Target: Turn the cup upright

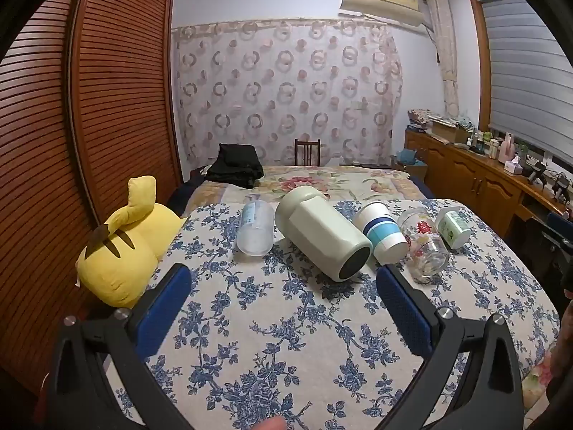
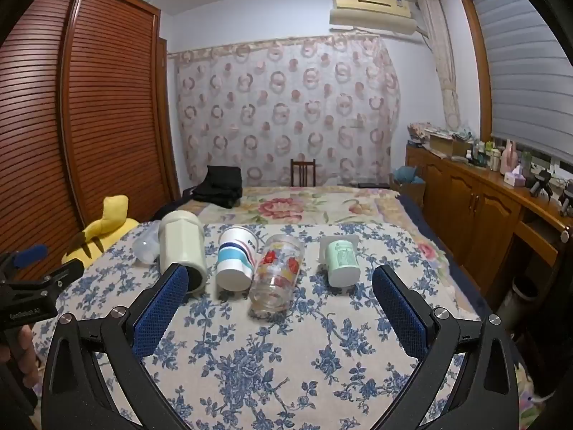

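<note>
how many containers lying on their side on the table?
5, in a row from left: clear bottle, cream jar, striped paper cup, printed glass, green cup. None upright. Both claws are open, short of the row.

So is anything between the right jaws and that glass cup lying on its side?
Nothing visible: bare floral cloth lies between the open right gripper and the glass cup. The striped paper cup touches its left side.
</note>
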Motion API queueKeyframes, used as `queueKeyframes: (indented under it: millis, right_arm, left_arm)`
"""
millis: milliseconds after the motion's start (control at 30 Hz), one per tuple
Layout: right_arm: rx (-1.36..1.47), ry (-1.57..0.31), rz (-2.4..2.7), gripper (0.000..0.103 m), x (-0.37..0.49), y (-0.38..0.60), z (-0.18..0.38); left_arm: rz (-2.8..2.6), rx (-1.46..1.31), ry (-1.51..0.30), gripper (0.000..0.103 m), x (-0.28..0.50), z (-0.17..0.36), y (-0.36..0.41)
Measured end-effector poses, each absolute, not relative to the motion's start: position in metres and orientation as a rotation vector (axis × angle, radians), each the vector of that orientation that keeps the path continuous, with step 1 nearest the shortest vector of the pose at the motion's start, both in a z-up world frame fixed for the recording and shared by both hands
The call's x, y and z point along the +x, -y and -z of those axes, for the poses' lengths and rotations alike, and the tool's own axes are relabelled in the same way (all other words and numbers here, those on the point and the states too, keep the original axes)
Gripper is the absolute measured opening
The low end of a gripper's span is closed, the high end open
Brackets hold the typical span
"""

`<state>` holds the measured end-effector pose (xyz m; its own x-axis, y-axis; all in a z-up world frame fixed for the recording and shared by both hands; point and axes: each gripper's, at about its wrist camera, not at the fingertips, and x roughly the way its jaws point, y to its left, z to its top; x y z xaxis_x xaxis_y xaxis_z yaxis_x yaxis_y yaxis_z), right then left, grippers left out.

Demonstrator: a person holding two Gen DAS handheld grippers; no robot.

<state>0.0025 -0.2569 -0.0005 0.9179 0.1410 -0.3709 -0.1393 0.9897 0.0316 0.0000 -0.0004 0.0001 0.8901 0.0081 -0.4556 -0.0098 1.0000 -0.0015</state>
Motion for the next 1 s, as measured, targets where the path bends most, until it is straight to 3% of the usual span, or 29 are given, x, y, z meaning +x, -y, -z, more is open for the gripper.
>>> queueKeyframes:
  millis: [1000]
  right_arm:
    - [0.003,-0.375,-0.145,0.103,0.001,0.257,0.000]
  left_arm:
    - [0.002,-0.009,-0.454,0.103,-0.004,-0.006,0.004]
